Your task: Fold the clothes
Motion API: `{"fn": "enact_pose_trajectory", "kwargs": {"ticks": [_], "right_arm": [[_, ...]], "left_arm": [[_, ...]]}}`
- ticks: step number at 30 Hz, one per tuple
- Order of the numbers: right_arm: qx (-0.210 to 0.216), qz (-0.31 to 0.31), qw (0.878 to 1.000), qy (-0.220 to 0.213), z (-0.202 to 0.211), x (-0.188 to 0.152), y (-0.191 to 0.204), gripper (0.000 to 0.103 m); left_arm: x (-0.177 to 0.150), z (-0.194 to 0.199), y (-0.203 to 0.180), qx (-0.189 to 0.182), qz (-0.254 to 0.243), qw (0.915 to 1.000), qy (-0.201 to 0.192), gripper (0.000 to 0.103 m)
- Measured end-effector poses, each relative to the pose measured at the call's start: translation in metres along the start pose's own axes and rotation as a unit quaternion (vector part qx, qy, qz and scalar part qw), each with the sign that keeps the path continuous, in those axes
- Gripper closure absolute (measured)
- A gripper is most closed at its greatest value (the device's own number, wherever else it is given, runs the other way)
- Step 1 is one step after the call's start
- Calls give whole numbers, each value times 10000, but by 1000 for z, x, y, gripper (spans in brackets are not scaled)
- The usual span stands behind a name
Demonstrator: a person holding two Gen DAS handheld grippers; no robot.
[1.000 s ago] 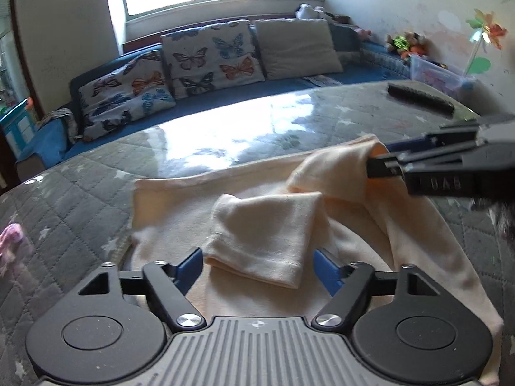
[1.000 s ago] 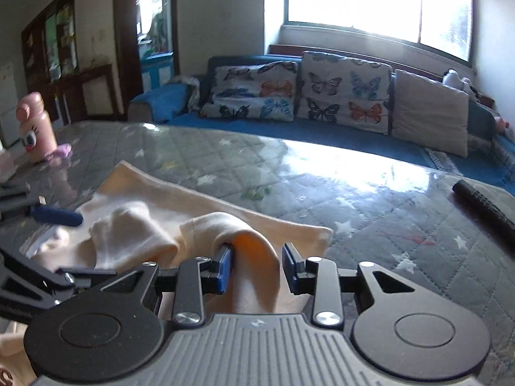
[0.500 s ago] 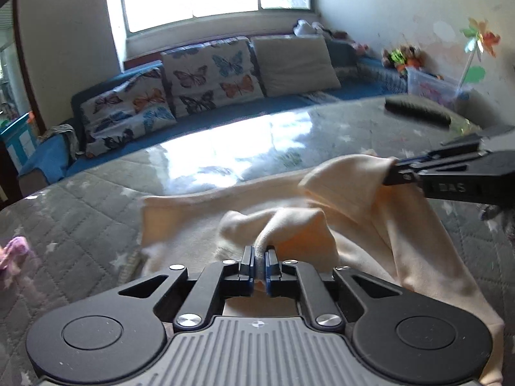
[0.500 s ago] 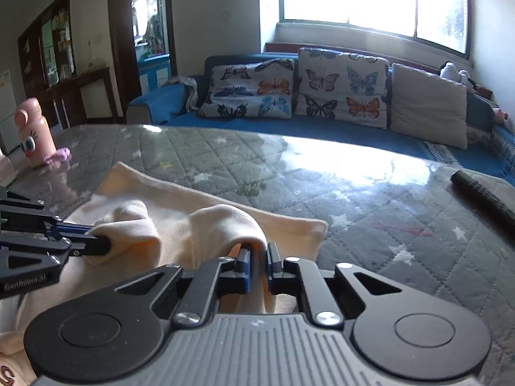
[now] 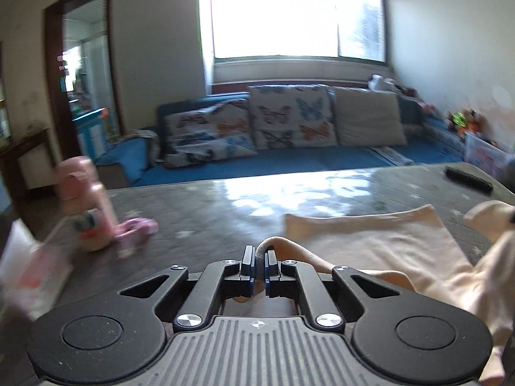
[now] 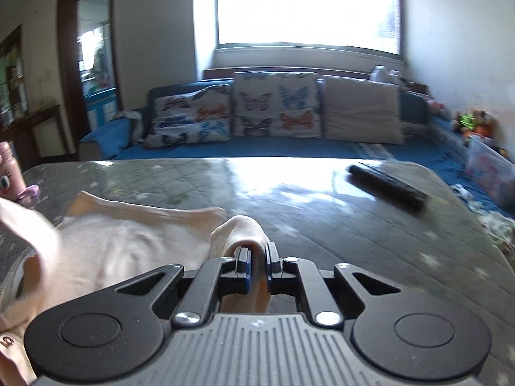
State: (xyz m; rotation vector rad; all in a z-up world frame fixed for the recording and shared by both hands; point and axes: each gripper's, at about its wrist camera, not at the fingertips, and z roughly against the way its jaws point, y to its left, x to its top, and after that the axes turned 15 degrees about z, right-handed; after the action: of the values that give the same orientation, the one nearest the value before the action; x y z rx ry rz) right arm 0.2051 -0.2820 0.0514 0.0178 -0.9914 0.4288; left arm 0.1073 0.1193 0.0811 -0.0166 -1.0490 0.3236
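Note:
A pale cream garment (image 5: 379,247) lies on the grey quilted table (image 5: 225,212). My left gripper (image 5: 260,257) is shut on a fold of the garment and holds it up off the table. In the right wrist view the same garment (image 6: 128,244) spreads to the left. My right gripper (image 6: 257,255) is shut on another fold of it, which drapes over the fingertips. Both pinched parts hang lifted; the cloth between them sags. The far edge of the garment still rests on the table.
A pink bottle (image 5: 87,206) and a small pink object (image 5: 136,230) stand at the table's left. A black remote (image 6: 388,189) lies at the far right. A blue sofa (image 6: 273,148) with butterfly cushions stands behind the table.
Both grippers closed on the sleeve folds, then lifted and swung apart, the left one leftward and the right one rightward, so the garment is pulled up and stretched between them.

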Motion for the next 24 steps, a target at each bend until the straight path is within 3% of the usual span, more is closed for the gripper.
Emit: {"fn": "enact_pose_trajectory", "kwargs": {"ticks": [5,14,19,24], "right_arm": [[-297,-283,9991,141,28,-32,-18,96],[-552,-895,9930,546,45,-88,-33,90],[-641,-820,9923,674,45,-100,-31,72],[-810,-892,9903,695,37,-100,-40,60]], "left_arm": [[-14,29,47,400,298,9988,2,97],[-53,49,117,1089,718,9906,401,98],[-67,56,134,1238,849,9872,537,98],[-69,58,142,1346,993,9843,559,98]]}}
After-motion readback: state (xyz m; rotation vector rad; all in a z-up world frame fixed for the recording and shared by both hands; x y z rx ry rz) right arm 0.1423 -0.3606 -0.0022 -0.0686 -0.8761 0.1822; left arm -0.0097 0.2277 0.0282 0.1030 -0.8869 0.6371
